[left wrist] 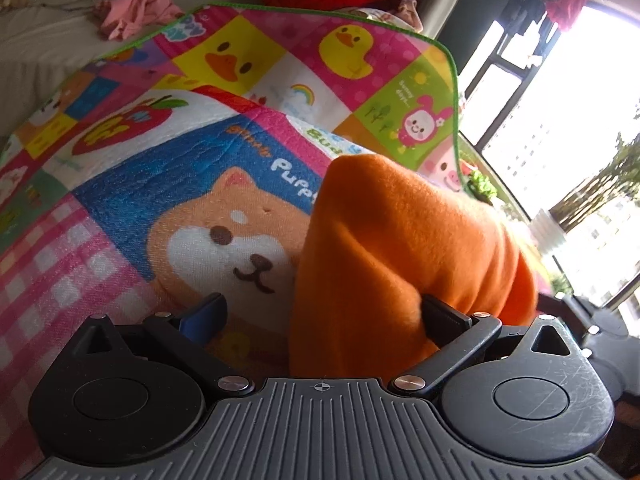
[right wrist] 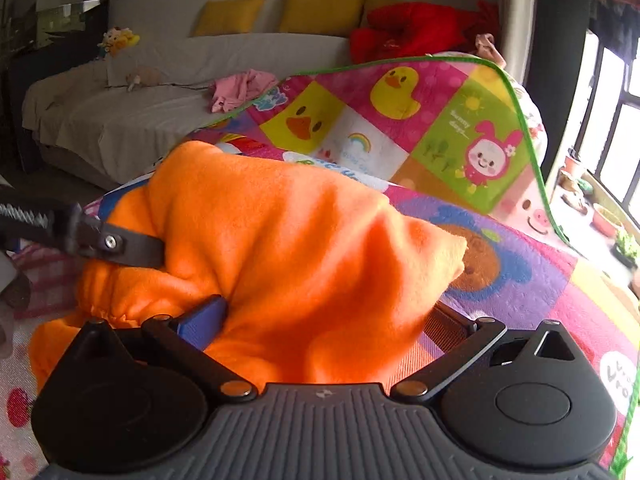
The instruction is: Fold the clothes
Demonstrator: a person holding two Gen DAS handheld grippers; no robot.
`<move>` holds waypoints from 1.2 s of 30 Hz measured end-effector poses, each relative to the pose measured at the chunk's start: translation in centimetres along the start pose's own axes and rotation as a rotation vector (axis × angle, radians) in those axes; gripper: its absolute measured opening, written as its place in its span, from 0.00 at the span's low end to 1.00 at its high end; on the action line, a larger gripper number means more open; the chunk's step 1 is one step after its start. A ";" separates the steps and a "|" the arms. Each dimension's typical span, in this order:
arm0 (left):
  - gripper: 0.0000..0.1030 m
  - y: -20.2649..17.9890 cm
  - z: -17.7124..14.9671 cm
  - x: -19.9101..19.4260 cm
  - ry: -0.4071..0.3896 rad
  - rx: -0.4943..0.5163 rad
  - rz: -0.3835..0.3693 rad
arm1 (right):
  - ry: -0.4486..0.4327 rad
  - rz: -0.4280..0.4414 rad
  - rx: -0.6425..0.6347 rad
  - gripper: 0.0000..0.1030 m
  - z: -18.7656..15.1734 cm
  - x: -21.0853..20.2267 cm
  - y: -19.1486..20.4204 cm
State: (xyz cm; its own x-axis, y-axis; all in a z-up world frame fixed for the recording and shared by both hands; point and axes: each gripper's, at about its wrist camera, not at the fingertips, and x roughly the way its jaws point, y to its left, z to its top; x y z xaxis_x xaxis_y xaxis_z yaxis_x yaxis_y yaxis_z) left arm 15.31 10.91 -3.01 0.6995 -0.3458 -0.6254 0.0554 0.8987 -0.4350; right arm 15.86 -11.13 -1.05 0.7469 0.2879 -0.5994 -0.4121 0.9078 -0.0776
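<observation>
Straddling the near edge of the orange garment (right wrist: 288, 240), the right gripper (right wrist: 324, 320) has cloth between spread fingers; whether it pinches, I cannot tell. Beyond, leftward, the left gripper (left wrist: 324, 312) likewise spans the bunched hem. Farther still, the mat (right wrist: 440, 128) curls up.

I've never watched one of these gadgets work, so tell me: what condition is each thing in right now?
Orange garment: bunched up, lifted off the mat, not yet folded flat.
Left gripper: open, fabric between its fingers.
Right gripper: open, fabric draped between its fingers.
Play mat: spread out, far edge curled upward.
Pink clothes: crumpled on the sofa.
</observation>
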 end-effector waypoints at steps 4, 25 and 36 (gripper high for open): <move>1.00 -0.6 -0.3 0.3 0.012 0.029 0.001 | 0.013 0.017 0.050 1.00 -0.5 -0.7 -0.3; 1.00 -1.3 -1.1 1.6 0.021 0.079 0.062 | -0.035 -0.001 0.102 1.00 3.9 4.5 -3.7; 1.00 -1.1 0.2 0.6 -0.013 0.042 0.032 | -0.033 0.024 0.102 1.00 -0.1 -1.6 -5.2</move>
State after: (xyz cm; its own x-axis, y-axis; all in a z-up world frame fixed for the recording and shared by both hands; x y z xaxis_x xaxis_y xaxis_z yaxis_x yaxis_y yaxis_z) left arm 15.84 9.72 -2.80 0.7109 -0.3135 -0.6295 0.0625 0.9197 -0.3875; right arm 16.80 -16.33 0.22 0.7550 0.3182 -0.5733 -0.3761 0.9264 0.0188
